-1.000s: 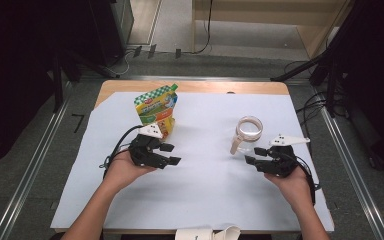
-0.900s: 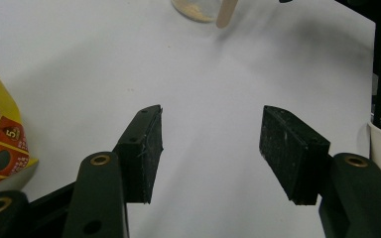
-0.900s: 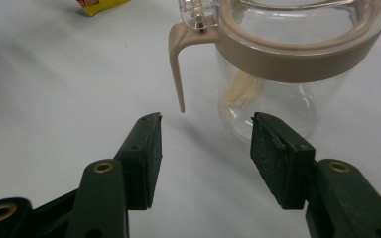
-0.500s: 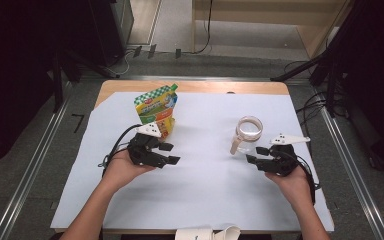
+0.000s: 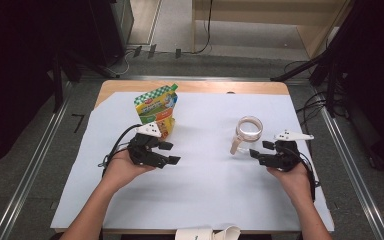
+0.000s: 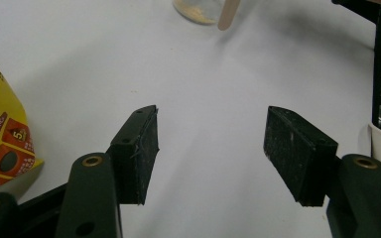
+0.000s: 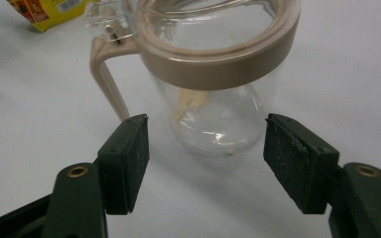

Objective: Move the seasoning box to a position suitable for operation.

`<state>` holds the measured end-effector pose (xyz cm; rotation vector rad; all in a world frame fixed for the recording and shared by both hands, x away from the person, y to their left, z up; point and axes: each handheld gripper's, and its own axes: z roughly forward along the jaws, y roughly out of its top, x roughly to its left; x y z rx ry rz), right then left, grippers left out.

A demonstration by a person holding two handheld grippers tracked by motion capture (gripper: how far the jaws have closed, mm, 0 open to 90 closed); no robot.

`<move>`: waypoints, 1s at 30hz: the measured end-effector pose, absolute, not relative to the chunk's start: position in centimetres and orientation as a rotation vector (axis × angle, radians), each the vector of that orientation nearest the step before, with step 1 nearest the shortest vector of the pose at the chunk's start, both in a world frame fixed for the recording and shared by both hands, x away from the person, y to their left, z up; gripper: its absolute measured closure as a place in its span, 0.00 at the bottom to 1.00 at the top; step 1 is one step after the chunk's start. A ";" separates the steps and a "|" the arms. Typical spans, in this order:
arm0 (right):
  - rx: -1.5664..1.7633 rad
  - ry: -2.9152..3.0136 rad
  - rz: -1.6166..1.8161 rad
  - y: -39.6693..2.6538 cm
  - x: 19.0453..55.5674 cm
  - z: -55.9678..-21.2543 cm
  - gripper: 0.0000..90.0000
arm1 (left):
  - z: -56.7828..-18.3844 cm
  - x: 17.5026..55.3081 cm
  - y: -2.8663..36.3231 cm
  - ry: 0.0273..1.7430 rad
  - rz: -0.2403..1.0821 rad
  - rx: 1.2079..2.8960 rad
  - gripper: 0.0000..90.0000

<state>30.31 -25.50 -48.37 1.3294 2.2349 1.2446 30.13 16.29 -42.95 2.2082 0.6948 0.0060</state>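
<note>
**Both grippers open near a jug and a snack pouch**

In the high view the left gripper sits at the centre left of the frame, held in the person's left hand. Its jaws stand wide with nothing between them, and they have just been opening a little more. Just above it in the frame stands the colourful pouch, upright, with its green top edge uppermost; a yellow corner of this pouch also shows at the left edge of the left gripper view.

The right gripper is at the centre right of the frame. Its jaws have also just been opening and now stand wide. In the right gripper view the clear jug with a beige rim and a beige handle stands directly beyond the two pads, apart from them, so nothing is held. I judge that the jaws are opened wide like this so that they can go around the body of the jug, and that the pouch is kept upright and near so that it can be taken afterwards.

A little pale material lies at the bottom of the jug; what it is I cannot tell.

The surface is a wooden table covered with a white sheet. Around it are grey floor, metal rails, cables and dark equipment
</note>
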 end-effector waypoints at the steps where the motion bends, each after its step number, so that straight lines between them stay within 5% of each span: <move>1: 1.335 2.237 1.255 -25.6 30.7 -48.6 0.34 | -42.9 30.1 16.3 0.695 0.006 2.211 0.43; 19: 1.248 2.188 1.218 -22.9 33.8 -50.7 0.14 | -43.4 30.3 16.4 0.700 -0.021 2.201 0.45; 30: 1.230 2.117 1.245 -21.8 34.6 -51.3 0.12 | -43.6 30.5 16.4 0.707 -0.037 2.185 0.45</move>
